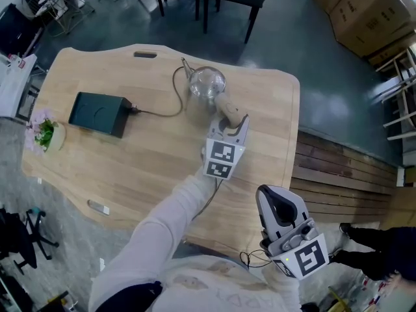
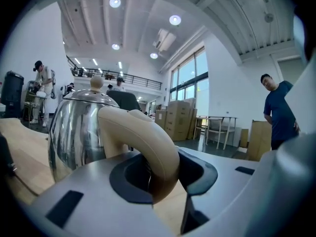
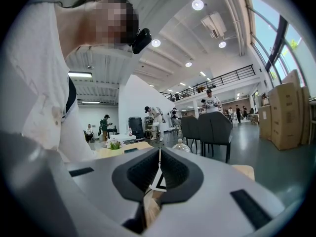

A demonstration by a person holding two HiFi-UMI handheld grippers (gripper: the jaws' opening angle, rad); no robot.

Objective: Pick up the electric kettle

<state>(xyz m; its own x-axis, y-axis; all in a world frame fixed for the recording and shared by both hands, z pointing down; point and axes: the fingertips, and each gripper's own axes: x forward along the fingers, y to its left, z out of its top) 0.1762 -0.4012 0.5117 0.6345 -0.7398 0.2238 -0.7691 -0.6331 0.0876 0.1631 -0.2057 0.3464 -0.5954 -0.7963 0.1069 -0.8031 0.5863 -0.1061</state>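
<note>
Far left on the wooden table (image 1: 130, 168): small pot of pink flowers (image 1: 45, 134) at the edge. Just right of it, a flat black box (image 1: 97, 114), with a cable (image 1: 170, 106) leaving its right end and curving up beside the kettle.

Mid-table, toward the far edge: electric kettle (image 1: 207, 83), upright on the tabletop, with a shiny steel body, a knob on the lid and a cream handle (image 1: 227, 108) pointing back toward the person.

Left gripper (image 1: 235, 123), on the end of a white sleeve (image 1: 162, 233), reaches in over the table with its marker cube facing up. The left gripper view shows the jaws partway closed with the cream handle between them. Both dark pads touch the handle's curve, so it has hold of the kettle by the handle.

Right gripper (image 1: 281, 207) sits off the near-right corner of the table, well apart from the kettle. In its own view the jaws are closed together, with only a thin slit left between the pads and nothing in them.

Right of the table: wooden slat decking (image 1: 344, 174), then grey floor. Cardboard boxes (image 1: 364, 12) are stacked at top right. People stand in the background of both gripper views — too small to detail.
</note>
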